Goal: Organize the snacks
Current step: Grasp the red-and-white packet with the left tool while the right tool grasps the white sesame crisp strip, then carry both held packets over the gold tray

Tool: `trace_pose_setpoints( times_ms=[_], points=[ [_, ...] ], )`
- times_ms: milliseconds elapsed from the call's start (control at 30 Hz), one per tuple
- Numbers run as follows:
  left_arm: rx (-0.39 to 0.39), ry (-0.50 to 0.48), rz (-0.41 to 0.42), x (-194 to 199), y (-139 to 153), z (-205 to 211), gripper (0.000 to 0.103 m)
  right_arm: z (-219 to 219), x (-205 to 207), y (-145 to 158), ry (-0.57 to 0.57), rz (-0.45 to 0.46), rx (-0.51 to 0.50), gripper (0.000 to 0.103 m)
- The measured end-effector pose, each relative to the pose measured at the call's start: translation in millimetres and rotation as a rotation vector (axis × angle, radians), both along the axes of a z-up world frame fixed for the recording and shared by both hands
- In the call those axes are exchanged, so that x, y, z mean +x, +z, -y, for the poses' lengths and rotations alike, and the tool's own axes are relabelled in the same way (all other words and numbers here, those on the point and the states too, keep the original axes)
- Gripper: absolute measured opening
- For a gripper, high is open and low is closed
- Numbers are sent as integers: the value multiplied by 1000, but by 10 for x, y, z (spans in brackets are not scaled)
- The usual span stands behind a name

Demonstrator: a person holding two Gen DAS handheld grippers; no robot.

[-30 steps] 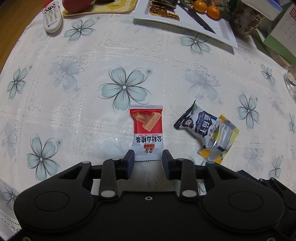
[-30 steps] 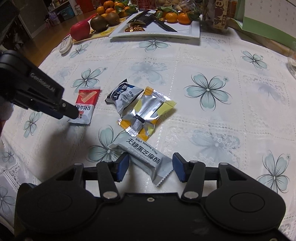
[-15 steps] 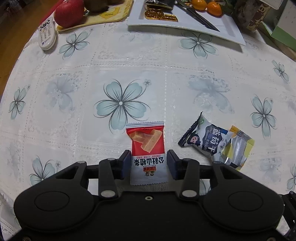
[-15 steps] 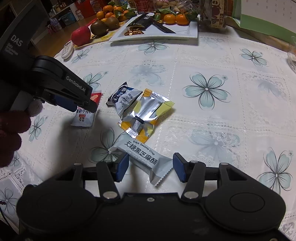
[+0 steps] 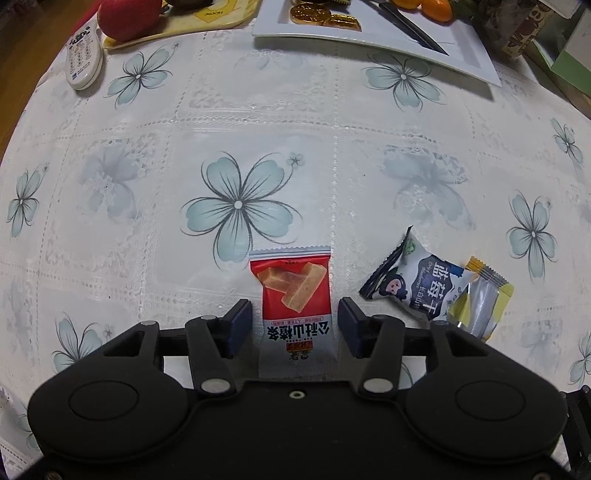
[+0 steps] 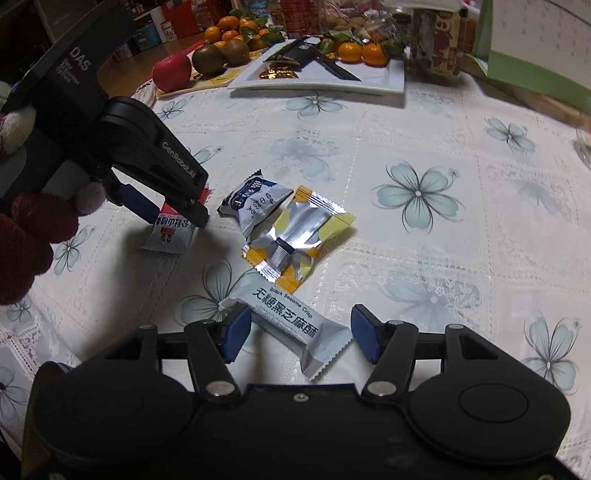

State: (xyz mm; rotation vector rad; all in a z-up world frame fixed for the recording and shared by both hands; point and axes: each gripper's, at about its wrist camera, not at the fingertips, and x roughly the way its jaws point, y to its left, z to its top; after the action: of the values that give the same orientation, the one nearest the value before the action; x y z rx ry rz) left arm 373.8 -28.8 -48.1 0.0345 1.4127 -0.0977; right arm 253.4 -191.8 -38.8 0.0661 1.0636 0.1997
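Observation:
A red and white snack packet (image 5: 297,306) lies flat on the flowered tablecloth between the open fingers of my left gripper (image 5: 295,325), with gaps on both sides; it also shows in the right wrist view (image 6: 170,232). A dark blue and white packet (image 5: 417,286) and a yellow and silver packet (image 5: 480,306) lie to its right, touching each other. My right gripper (image 6: 301,332) is open around a white black-sesame-crisp packet (image 6: 291,325) lying slantwise between its fingers. The left gripper's fingertips (image 6: 201,219) reach down to the table in that view.
A white rectangular plate (image 5: 469,55) with gold coins, a knife and tangerines stands at the back. A remote control (image 5: 83,57) and a red apple (image 5: 129,18) lie at the back left. A jar (image 6: 437,40) and a green box stand at the back right.
My left gripper moved forward over the red packet, which now lies well between its fingers. My right gripper stayed around the white sesame packet.

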Motion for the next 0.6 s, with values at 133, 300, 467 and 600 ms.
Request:
trace_pose_setpoints(
  times_ms=[133,300,467,600],
  points=[
    [1,-4,-3,23,-1,5,56,-128,2,-6,66,39,-54,67],
    [0,-10,-6,33,-6,2,56,-203,43,-70,119,28,-78,63],
    [1,5,-2,22,-1,-14,55,-258,-25,-55,139,2,-132,22],
    [-27,20,5,-26,26,-89,41,-182,-120,41,84,-47,-69,22]
  ],
)
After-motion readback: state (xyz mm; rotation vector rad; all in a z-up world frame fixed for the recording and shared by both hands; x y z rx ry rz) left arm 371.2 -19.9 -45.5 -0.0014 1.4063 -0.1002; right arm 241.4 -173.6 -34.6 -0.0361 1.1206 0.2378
